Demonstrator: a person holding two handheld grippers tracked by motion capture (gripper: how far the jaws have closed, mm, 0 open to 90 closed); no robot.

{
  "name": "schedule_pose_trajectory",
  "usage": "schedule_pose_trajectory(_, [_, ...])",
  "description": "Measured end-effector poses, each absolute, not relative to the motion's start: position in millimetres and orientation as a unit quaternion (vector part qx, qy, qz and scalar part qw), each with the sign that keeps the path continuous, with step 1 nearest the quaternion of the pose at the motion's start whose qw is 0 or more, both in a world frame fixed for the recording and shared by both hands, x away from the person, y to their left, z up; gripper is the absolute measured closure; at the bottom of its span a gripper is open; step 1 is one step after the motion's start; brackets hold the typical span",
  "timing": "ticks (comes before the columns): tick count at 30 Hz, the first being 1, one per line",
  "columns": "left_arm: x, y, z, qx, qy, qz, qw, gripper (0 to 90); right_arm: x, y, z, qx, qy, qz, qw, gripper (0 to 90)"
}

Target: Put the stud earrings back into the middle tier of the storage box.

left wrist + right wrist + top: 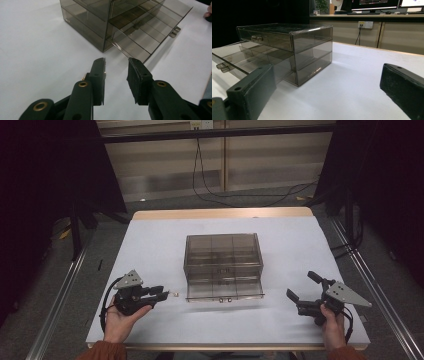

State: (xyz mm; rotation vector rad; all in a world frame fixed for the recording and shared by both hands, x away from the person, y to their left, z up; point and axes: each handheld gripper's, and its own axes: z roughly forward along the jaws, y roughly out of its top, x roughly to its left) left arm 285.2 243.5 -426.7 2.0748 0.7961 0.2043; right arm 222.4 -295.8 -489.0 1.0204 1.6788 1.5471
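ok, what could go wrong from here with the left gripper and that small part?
1. The small part lies beside the left gripper, outside its jaws, not between them; closing could miss or flick it.
2. The open drawer sticks out close by; a swing toward it could bump it or shift the box.

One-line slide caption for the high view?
Smoky drawer box, bottom drawer pulled out, between the left gripper and open right gripper.

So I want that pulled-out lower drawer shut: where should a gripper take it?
Take the small metal handle at the middle of the open drawer front, coming from the person's side of the table. It juts clear of the flat smooth panel, so jaws can close around it.
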Motion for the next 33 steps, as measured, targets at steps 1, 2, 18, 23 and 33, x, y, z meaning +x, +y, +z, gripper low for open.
schedule_pose_trajectory(1, [286, 242, -426, 0.836, 0.321, 0.079, 0.437, 68.4, 222, -296, -489, 0.387, 0.637, 0.587, 0.315, 0.0])
schedule_pose_trajectory(2, [288, 241, -426, 0.841, 0.314, 0.081, 0.432, 70.6, 223, -296, -489, 0.387, 0.638, 0.587, 0.314, 0.0])
schedule_pose_trajectory(18, [315, 231, -421, 0.871, 0.308, 0.066, 0.376, 87.5, 223, -296, -489, 0.387, 0.639, 0.586, 0.313, 0.0])
schedule_pose_trajectory(23, [324, 228, -420, 0.886, 0.302, 0.052, 0.346, 87.7, 223, -295, -489, 0.387, 0.639, 0.586, 0.313, 0.0])
schedule_pose_trajectory(33, [343, 218, -426, 0.917, 0.291, 0.034, 0.270, 85.6, 223, -296, -489, 0.386, 0.640, 0.586, 0.311, 0.0])
